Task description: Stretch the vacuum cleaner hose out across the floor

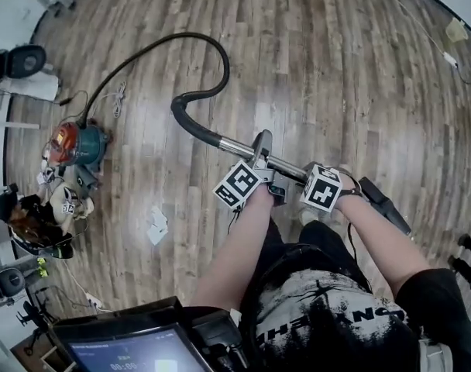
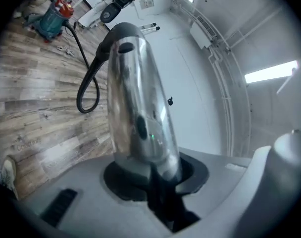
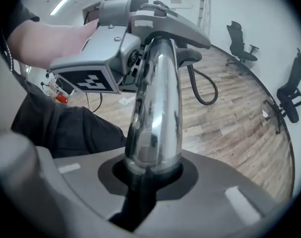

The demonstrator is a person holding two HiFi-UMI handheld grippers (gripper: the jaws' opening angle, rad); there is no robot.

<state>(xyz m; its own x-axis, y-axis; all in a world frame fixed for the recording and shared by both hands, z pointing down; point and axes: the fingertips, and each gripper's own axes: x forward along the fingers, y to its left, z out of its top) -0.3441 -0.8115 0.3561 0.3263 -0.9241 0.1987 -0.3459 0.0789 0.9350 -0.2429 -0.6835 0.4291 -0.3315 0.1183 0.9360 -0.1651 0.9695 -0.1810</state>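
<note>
Right gripper [image 1: 307,175] is clamping the chrome wand [image 1: 243,149] nearest the body; left gripper [image 1: 262,155] is clamping it just beyond — the right gripper view is showing that grip close up. Only the head view is showing the whole black hose [image 1: 190,35] looping across the wooden floor [image 1: 336,76] to the teal canister [image 1: 84,144].

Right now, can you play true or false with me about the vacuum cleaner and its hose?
1. The left hand-held gripper and the right hand-held gripper both clamp the chrome wand. True.
2. The black hose lies straight. False: it bends in a big curve.
3. The vacuum cleaner is teal with a red top. True.
4. The floor is carpet. False: it is wooden planks.
</note>
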